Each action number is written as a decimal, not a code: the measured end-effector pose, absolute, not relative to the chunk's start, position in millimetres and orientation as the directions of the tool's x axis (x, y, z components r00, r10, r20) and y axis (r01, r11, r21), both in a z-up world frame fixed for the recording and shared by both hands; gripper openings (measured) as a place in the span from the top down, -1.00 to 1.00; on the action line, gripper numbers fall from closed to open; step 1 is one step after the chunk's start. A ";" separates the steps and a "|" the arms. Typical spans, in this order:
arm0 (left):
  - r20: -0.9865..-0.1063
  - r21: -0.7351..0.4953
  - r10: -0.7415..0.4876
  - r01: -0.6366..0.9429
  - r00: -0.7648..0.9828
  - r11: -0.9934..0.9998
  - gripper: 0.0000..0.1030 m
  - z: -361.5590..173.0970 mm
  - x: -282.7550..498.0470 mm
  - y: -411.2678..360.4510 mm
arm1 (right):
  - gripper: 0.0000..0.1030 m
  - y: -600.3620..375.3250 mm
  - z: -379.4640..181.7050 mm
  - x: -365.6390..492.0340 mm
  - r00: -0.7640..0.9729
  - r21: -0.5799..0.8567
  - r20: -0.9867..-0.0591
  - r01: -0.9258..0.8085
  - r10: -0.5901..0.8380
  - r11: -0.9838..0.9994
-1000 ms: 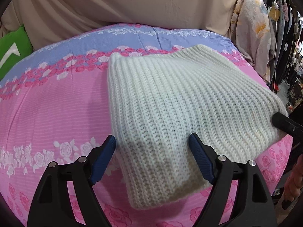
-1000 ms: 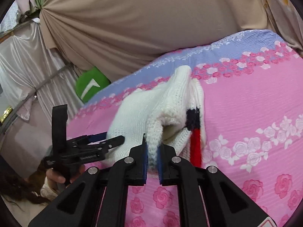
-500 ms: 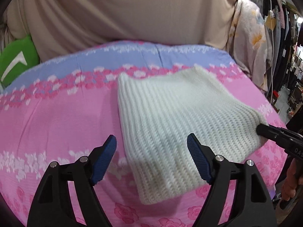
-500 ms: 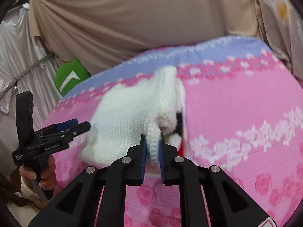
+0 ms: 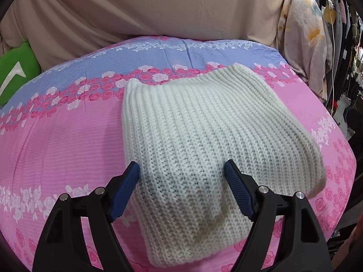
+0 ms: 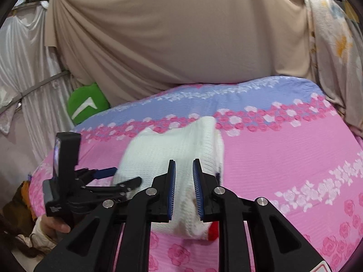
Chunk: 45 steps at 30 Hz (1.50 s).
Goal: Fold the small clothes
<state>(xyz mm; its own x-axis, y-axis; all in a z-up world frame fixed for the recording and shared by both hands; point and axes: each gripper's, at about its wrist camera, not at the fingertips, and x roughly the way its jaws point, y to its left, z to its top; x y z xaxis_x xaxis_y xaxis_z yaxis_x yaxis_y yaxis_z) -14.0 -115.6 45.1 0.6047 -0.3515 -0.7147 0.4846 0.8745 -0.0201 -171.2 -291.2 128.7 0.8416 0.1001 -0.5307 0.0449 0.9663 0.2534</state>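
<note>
A cream knitted sweater (image 5: 199, 140) lies folded into a rough rectangle on the pink and blue floral bedspread (image 5: 59, 145). My left gripper (image 5: 181, 176) is open, with its blue pads either side of the sweater's near part, just above it. In the right wrist view the sweater (image 6: 172, 149) lies ahead, with a red and black patch showing at its near edge. My right gripper (image 6: 183, 172) has its jaws a little apart over the sweater's near edge and grips nothing. The left gripper also shows in the right wrist view (image 6: 122, 176) at the sweater's left side.
A green cushion (image 6: 87, 104) sits at the bed's far left. A beige draped sheet (image 5: 145, 9) hangs behind the bed. Floral fabric and hanging clothes (image 5: 304, 31) stand at the right. The bed's near edge drops off close to both grippers.
My right gripper has opened and let go of the sweater's edge, which now lies flat on the bed. My left gripper stayed open over the sweater.
</note>
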 end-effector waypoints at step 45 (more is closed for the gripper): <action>-0.734 -0.110 -0.329 0.374 0.594 0.921 -0.75 49.2 1.4 -83.2 | 0.29 -320.7 55.9 -108.7 0.716 0.292 -0.692 0.162 0.091 0.943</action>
<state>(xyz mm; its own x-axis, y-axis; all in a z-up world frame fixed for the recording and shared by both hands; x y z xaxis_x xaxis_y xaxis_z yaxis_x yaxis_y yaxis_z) 1.4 -83.2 49.2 0.5944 -0.3291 -0.7338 0.3744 0.9208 -0.1096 -108.7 -320.7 55.9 0.7161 0.0907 -0.6920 0.1624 0.9426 0.2917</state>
